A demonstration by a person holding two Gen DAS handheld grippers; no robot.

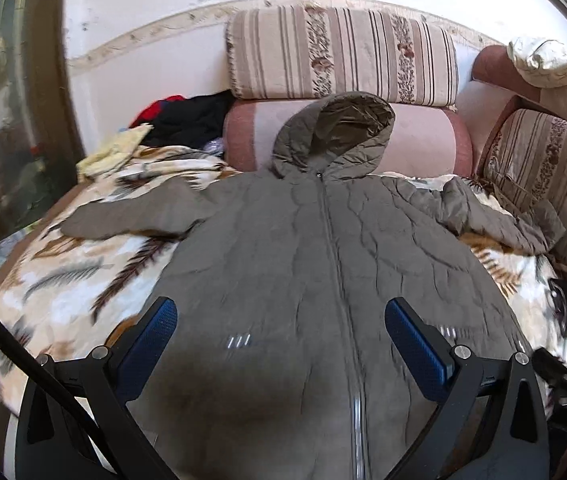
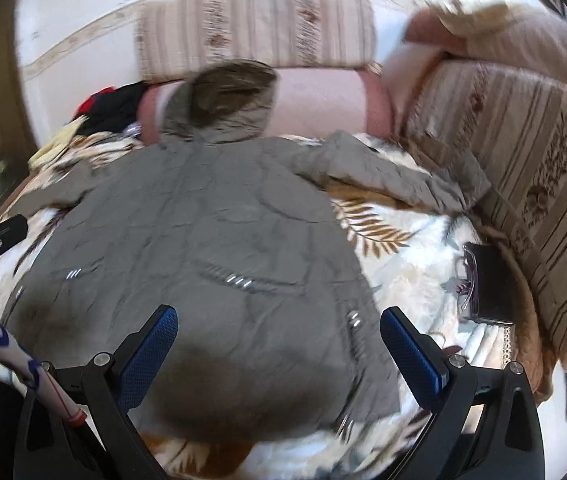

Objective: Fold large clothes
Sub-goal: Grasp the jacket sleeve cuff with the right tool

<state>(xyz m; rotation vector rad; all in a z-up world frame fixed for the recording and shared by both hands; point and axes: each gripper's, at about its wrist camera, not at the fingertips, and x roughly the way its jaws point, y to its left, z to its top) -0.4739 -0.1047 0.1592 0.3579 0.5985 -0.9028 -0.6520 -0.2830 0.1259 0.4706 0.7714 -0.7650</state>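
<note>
We hold both tongs over a grey hooded jacket (image 1: 323, 248) that lies spread face up, zipped, on a leaf-patterned blanket (image 1: 83, 276). Our left tongs (image 1: 281, 332) stand wide open, gripping nothing, above the jacket's lower half; the zip (image 1: 333, 240) runs up just inside their right finger. Straight ahead of them the hood (image 1: 335, 136) leans against a pink bolster (image 1: 423, 140), with a striped cushion (image 1: 343, 52) above it. One sleeve (image 1: 123, 216) stretches ahead to the left, the other sleeve (image 1: 495, 216) ahead to the right.

Our right tongs (image 2: 279, 334) are also wide open and empty, over the jacket's lower right part, whose side edge passes between their fingers. This view is blurred. To the right of them a dark case (image 2: 491, 284) lies on the blanket beside a striped cushion. A heap of clothes (image 1: 187, 120) sits far ahead to the left.
</note>
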